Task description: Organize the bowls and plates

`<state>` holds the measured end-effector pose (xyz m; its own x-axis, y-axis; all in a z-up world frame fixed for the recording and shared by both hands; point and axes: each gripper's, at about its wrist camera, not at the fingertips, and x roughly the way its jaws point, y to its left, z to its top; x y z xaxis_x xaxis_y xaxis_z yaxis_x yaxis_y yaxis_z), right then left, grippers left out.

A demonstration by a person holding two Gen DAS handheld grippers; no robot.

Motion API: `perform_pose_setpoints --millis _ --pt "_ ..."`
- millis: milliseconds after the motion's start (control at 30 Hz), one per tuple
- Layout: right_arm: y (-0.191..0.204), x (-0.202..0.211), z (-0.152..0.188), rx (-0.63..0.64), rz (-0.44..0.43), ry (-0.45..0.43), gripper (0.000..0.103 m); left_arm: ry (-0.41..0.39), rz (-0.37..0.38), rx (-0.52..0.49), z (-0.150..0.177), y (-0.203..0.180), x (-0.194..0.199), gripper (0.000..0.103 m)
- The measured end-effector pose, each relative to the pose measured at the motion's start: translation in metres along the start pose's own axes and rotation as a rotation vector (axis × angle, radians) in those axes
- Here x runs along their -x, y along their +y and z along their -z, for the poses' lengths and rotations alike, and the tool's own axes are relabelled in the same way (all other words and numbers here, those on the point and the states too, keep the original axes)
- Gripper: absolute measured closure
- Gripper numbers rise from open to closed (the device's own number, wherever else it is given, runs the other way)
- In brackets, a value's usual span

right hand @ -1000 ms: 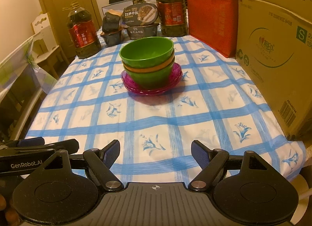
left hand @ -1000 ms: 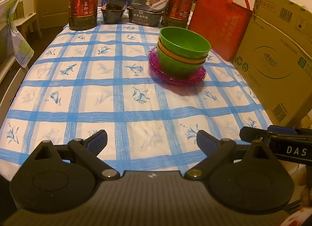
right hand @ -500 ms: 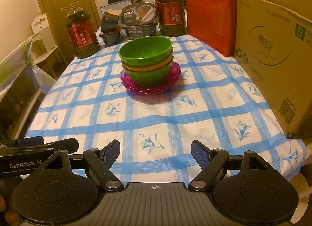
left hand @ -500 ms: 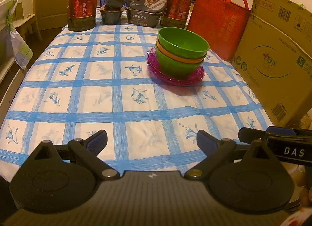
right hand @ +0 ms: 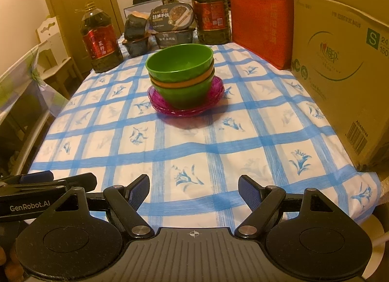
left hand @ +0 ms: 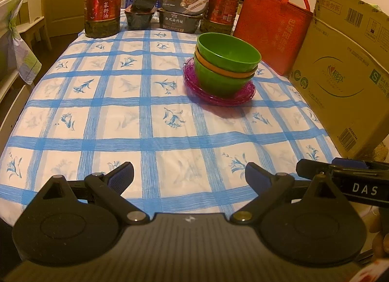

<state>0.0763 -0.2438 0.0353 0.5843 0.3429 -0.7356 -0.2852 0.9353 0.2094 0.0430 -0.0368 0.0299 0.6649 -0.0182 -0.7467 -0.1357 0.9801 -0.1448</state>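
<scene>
My left claw (left hand: 189, 176) released, empty | my right claw (right hand: 193, 188) released, empty | nested bowls (right hand: 181, 74) on magenta plates (right hand: 186, 109), mid-tabletop (right hand: 243, 141), well apart from both.

near table edge, facing shared bowl stack (left hand: 226, 68)

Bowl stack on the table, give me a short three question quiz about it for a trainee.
1. True or false: the bowls sit on the pink plates.
2. Which colour is the middle bowl in the stack: A green, B orange, C blue?
3. Fill in: the left gripper and right gripper are both ____, away from the stack.

Key: 1 true. 2 B. 3 open.
</scene>
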Motion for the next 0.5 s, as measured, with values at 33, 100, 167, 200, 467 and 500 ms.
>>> perform_pose_setpoints --millis 33,100,167,200,467,500 --pt "0.0001 0.0001 0.0002 0.0 0.001 0.0 0.023 -0.001 0.0 -0.001 0.0 0.0005 0.0002 0.006" --pt "-0.0004 -0.0003 0.0005 0.001 0.0 -0.001 0.023 -0.001 0.0 -0.001 0.0001 0.0006 0.0 0.006" --pt "-0.0004 -0.0005 0.0006 0.0 0.0 -0.001 0.023 -0.001 0.0 -0.001 0.0002 0.0005 0.0 0.006" --pt "-0.0002 -0.0003 0.0006 -0.001 0.001 -0.001 0.023 -0.001 0.0 -0.001 0.0001 0.0008 -0.0001 0.006" --pt "-0.0012 -0.0016 0.0035 -0.005 0.003 0.001 0.023 0.001 0.001 -0.001 0.0015 0.0006 -0.0006 0.006" --pt "-0.0014 -0.0012 0.0035 -0.004 0.003 0.001 0.023 0.001 0.001 -0.002 0.0018 0.0002 -0.0007 0.006"
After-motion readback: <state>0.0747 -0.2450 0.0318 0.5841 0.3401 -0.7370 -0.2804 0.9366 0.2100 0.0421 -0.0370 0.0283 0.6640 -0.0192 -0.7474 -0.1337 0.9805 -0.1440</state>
